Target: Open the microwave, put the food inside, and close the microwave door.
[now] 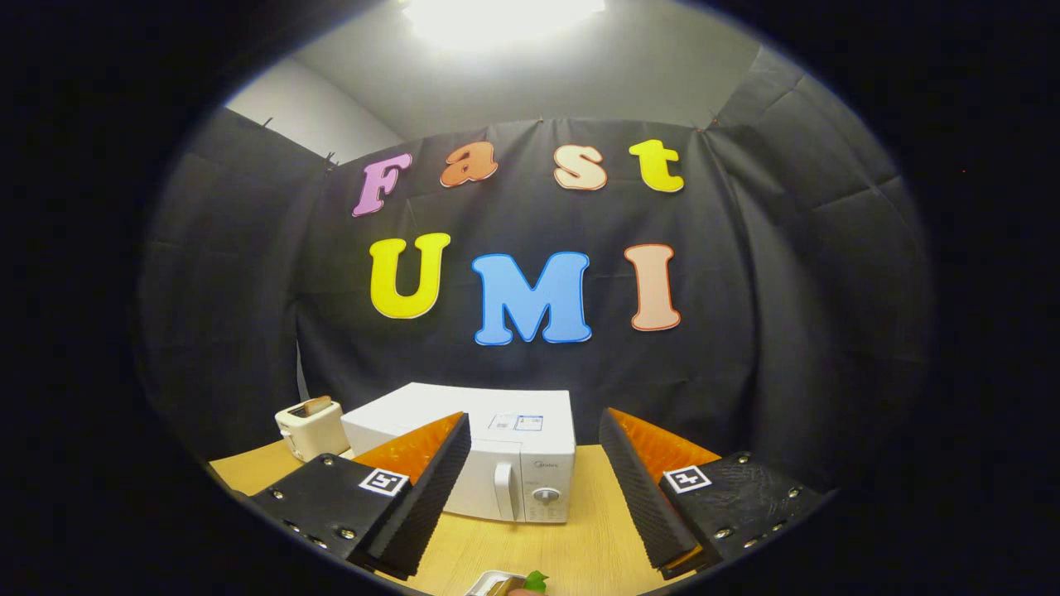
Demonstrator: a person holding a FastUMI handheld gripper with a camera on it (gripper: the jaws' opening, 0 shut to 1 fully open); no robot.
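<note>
Gripper view showed the gripper (530,488) held above a light wooden tabletop (592,530), its two fingers spread wide with nothing between the pads. Framed in the gap between them, and well beyond the tips, sat the boxy white microwave oven (489,455). Its door was closed. The vertical white door handle (504,490) stood just left of the round control knob (546,495), so the handle's long axis ran up and down while the fingers opened side to side. That suited a straight approach: the fingers could pass either side of the bar and close across it. The handle lay nearly dead ahead, a touch left of the midline between the fingers, and the left finger's ridged pad already overlapped the front left part of the oven in this view, though it was nearer the camera and not touching.

Close under the gripper, nearer than the fingertips, a small white dish of food with a green leaf (509,583) rested on the tabletop; only its far edge could be seen, and what the food was could not be told. To the left of the microwave, near it but apart, stood a small cream toaster (310,428) with something brownish in its slot.

Judging by the closed door and the dish outside, the task had hardly begun; opening the door looked like the step in hand.
</note>
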